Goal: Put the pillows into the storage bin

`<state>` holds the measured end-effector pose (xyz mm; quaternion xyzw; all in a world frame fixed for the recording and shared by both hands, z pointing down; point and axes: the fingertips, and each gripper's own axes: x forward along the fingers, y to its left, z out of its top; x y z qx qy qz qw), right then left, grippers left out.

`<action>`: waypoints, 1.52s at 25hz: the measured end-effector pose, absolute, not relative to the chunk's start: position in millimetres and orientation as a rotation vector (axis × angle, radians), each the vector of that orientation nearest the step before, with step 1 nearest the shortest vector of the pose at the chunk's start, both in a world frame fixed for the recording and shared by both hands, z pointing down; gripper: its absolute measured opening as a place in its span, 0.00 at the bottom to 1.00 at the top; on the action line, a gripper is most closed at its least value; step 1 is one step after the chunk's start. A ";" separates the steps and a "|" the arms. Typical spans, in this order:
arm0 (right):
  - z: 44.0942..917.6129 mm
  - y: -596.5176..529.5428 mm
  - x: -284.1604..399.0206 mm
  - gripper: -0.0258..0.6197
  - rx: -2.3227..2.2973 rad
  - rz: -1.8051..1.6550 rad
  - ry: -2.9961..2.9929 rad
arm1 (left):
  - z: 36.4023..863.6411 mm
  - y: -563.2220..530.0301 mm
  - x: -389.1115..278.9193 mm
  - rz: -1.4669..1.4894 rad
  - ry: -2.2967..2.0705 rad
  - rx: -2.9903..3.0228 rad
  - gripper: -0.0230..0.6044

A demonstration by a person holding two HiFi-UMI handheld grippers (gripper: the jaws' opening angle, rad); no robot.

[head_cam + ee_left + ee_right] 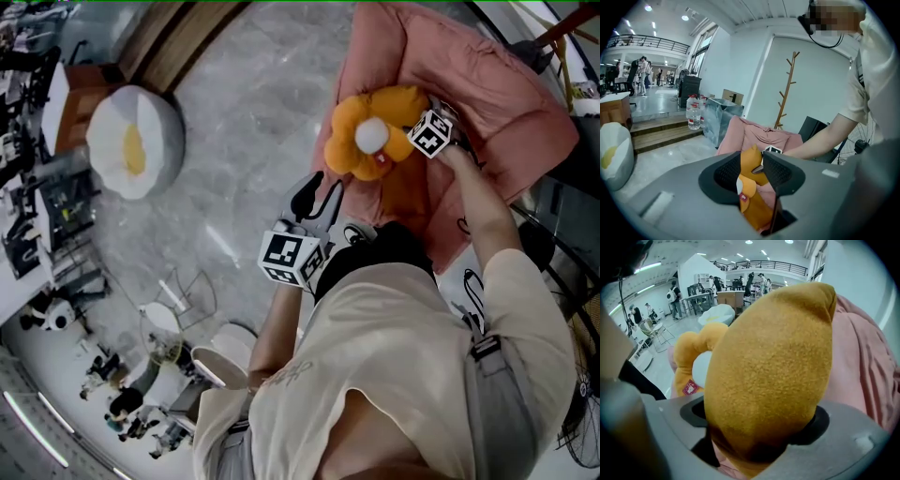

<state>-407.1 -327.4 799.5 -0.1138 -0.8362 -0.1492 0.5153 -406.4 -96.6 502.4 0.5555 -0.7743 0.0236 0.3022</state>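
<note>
An orange flower-shaped pillow (349, 141) with a white centre and a small red tag lies on a pink beanbag (487, 103). My right gripper (410, 141) comes down on its right side. In the right gripper view one thick orange petal (768, 362) fills the space between the jaws, and both pads press on it. My left gripper (317, 192) hovers just short of the pillow's near edge, jaws partly apart. In the left gripper view the pillow (750, 164) shows through that gap, beyond the tips. A white egg-shaped pillow (136, 141) sits on the floor at far left.
A translucent grey bin (719, 117) stands behind the beanbag (754, 133), with water bottles (693, 115) and wooden steps (661, 133) beside it. A wooden coat stand (787, 84) rises at the wall. Chairs and a small table (178, 314) stand at lower left.
</note>
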 end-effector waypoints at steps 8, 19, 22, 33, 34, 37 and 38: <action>757.7 -316.2 -355.2 0.61 -0.132 -0.369 -2.067 | 488.1 -110.5 -400.3 0.000 -1.994 1.659 0.28; 686.6 -276.3 -226.3 0.62 0.342 0.174 -2.198 | 482.9 -66.6 -377.2 0.015 -1.914 1.873 0.25; 655.7 -266.0 -190.8 0.63 0.511 0.306 -2.259 | 483.1 -55.4 -363.8 0.053 -1.879 1.955 0.25; 605.0 -196.9 -16.1 0.64 0.941 0.322 -2.177 | 514.5 -27.8 -280.8 0.058 -1.532 2.204 0.25; 603.4 -188.4 3.7 0.64 0.977 0.334 -2.156 | 518.6 -28.8 -272.3 0.054 -1.494 2.217 0.25; 601.7 -162.1 65.3 0.65 1.084 0.397 -2.084 | 522.4 -33.7 -247.5 0.036 -1.399 2.253 0.25; 603.2 -154.9 86.0 0.65 1.125 0.422 -2.058 | 521.7 -36.0 -239.8 0.038 -1.380 2.266 0.25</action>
